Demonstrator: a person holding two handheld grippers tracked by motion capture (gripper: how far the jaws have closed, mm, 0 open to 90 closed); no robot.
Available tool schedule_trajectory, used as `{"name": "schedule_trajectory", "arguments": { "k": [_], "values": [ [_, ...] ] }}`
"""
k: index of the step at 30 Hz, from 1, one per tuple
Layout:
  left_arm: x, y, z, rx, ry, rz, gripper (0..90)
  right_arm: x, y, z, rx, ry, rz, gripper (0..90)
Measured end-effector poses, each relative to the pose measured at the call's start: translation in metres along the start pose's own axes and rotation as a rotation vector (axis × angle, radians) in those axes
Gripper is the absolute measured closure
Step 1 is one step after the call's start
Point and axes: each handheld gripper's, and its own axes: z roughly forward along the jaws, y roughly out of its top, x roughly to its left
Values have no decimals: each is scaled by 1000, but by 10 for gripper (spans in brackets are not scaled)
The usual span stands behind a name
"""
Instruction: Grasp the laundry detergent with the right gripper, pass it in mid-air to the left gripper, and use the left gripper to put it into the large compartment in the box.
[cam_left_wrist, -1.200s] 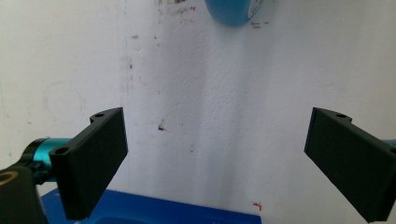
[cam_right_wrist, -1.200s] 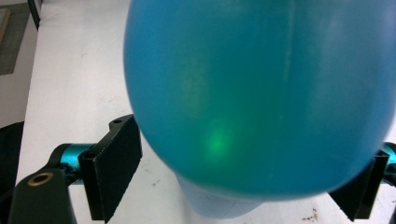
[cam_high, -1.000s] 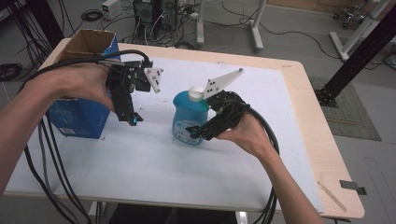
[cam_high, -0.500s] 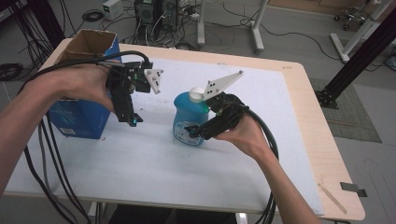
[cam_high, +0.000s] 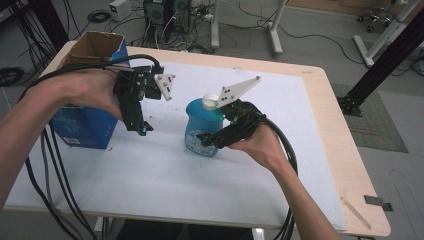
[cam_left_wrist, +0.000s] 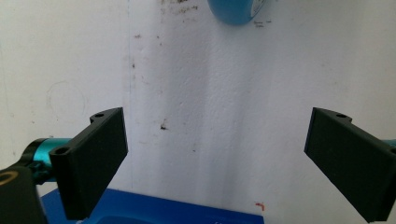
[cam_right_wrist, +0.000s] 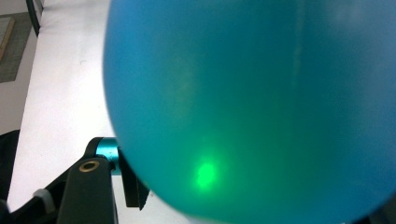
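Observation:
A blue bottle (cam_high: 202, 131) with a white cap stands upright on the white mat (cam_high: 165, 180). My right gripper (cam_high: 205, 141) comes at its lower body from the right. Its jaws have just been closing and now press on the bottle's two sides. The right gripper view shows the bottle (cam_right_wrist: 252, 102) very close, with one black jaw tight against its left edge. My left gripper (cam_high: 140, 129) points down over the mat, left of the bottle, and stands wide open with nothing between its pads (cam_left_wrist: 93, 158). The bottle's base (cam_left_wrist: 236, 10) shows at the top of the left gripper view.
A tall open blue cardboard box (cam_high: 82, 122) stands at the table's left, right beside my left hand; its edge (cam_left_wrist: 154, 212) shows under the left jaws. Cables trail off the front edge. The wooden table rim (cam_high: 330, 125) runs along the right.
The right gripper's jaws have closed in on the lower part of the bottle. Both hands and the bottle have stayed in place.

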Motion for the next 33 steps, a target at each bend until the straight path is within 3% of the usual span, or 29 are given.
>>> {"name": "schedule_trajectory", "arguments": {
  "k": [14,33],
  "values": [
    [0,1,0,-3,7,1,60,-1,-1,-1,-10,-21,0,365],
    [-2,3,-2,-11,10,8,60,-1,-3,2,-32,-12,-3,442]
  ]
}}
